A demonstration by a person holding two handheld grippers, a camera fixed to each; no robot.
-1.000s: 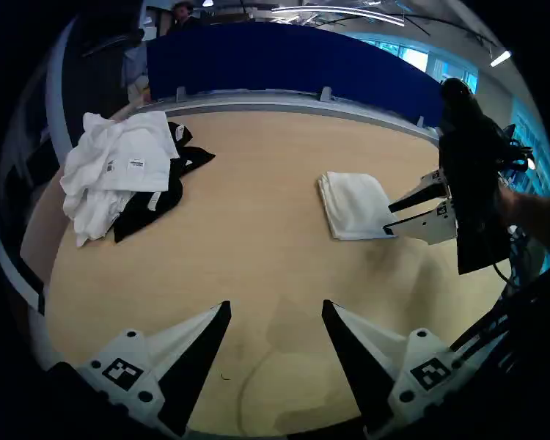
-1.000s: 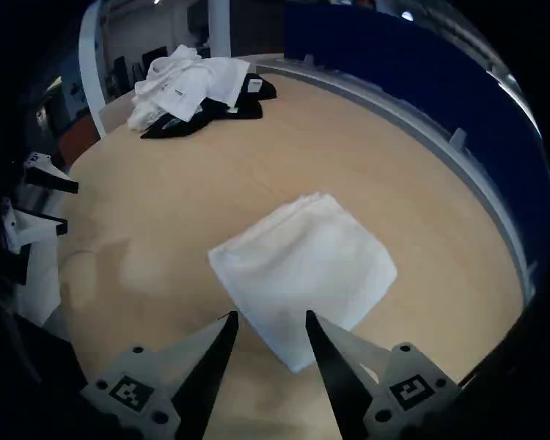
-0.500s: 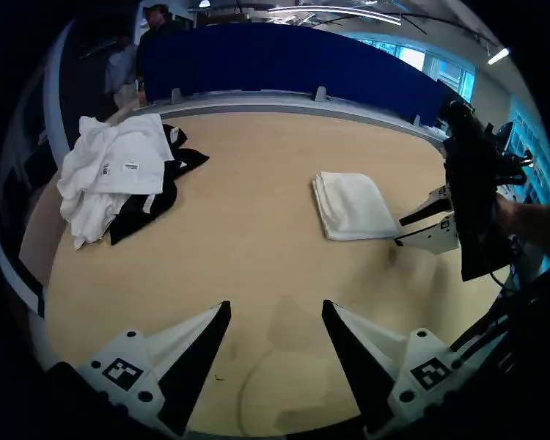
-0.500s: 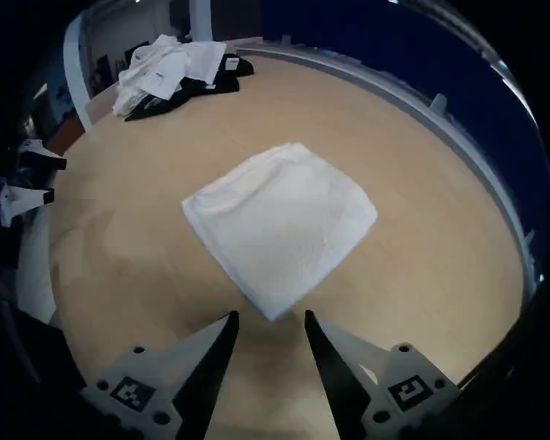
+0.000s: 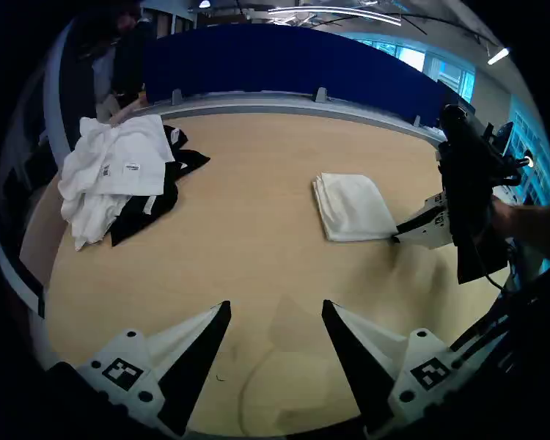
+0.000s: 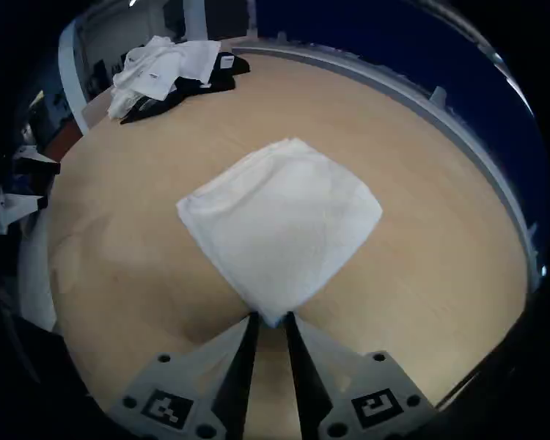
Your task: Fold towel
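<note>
Left gripper [image 5: 275, 312] agape, right gripper [image 6: 269, 317] pinched.

Folded white towel [image 6: 279, 220], a thick rough square, lies flat on the wooden table [image 6: 422, 242], right of centre, turned diamond-wise. Its near corner is pinched between the right gripper [image 6: 270, 317] fingers [image 6: 240, 352].

The table [image 5: 260, 227] bears a towel [image 5: 352, 207] and clothes [image 5: 117, 165] (white, black).

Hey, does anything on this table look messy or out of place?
Only the heap of white and black clothes near the far edge of the table: it is crumpled and jumbled together. The folded towel lies flat and neat.
</note>
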